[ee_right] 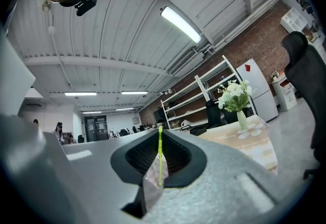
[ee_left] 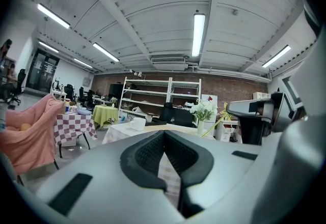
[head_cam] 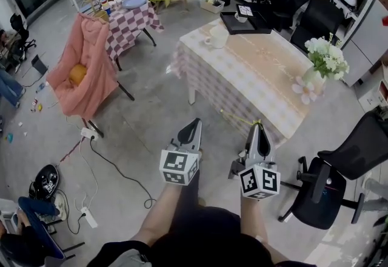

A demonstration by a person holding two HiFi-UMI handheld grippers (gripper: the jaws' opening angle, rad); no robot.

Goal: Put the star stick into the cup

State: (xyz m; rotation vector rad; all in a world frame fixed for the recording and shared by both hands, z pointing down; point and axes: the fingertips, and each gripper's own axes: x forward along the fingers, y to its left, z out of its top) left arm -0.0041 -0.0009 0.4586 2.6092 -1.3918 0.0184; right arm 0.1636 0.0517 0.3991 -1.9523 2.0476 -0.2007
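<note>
Out at the far end of the table (head_cam: 260, 81), next to a dark tray, sits the white cup (head_cam: 217, 36). That's well away from both of my claws, since I'm standing back off the near edge. My right claw (ee_right: 159, 134) is pressed together on the star stick (ee_right: 160, 162), a thin yellow-green rod pinched right between the pads. From the head view the stick pokes out of the claw tips sideways toward my left, lying roughly flat, so its long axis is nowhere near upright. I can't make out which end has the star. My left claw (ee_left: 164, 134) is closed with nothing in it and is just hanging beside the right one.

So the cup is forward and a bit left of the right claw. I reckon I need to step in, reach over the table, and tip the stick vertical before lowering it in.
</note>
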